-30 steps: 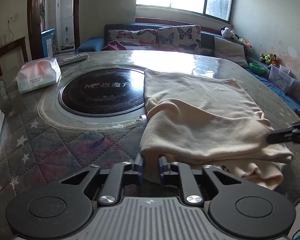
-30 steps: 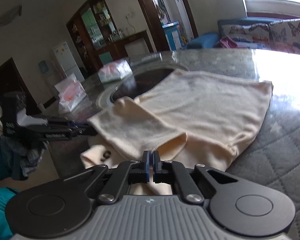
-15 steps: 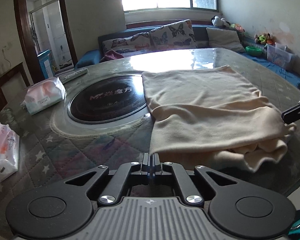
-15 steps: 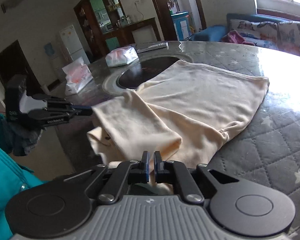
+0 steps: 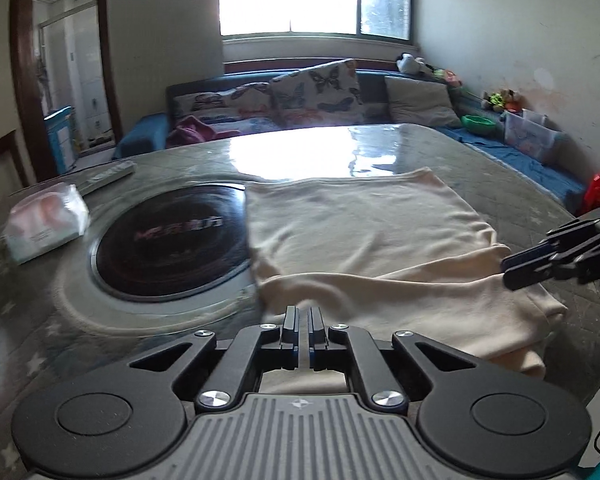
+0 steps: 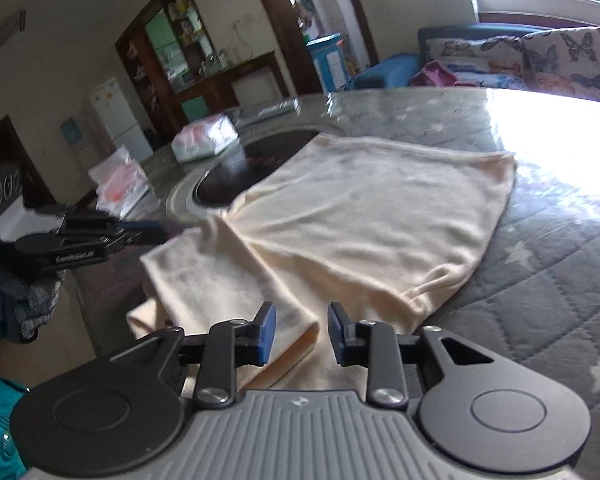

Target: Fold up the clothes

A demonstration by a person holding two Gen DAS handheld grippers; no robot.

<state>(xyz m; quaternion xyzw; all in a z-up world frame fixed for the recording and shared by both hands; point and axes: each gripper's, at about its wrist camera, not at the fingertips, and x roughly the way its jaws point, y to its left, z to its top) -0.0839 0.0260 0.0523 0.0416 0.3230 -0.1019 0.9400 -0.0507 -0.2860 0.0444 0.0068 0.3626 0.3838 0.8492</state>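
A cream garment lies on the quilted table, its near part folded over on itself; it also shows in the right wrist view. My left gripper is shut with nothing visibly between its fingers, just above the garment's near left edge; it shows from the side in the right wrist view. My right gripper is open over the folded near right corner, holding nothing; it shows in the left wrist view at the garment's right edge.
A black round hotplate sits in the table left of the garment. A tissue pack and a remote lie at far left. Another plastic pack lies near the table's left edge. A sofa stands behind.
My right gripper has opened and let go of the garment's fold. My left gripper stays shut and has moved forward to the garment's near left edge. The fold now lies on the table.
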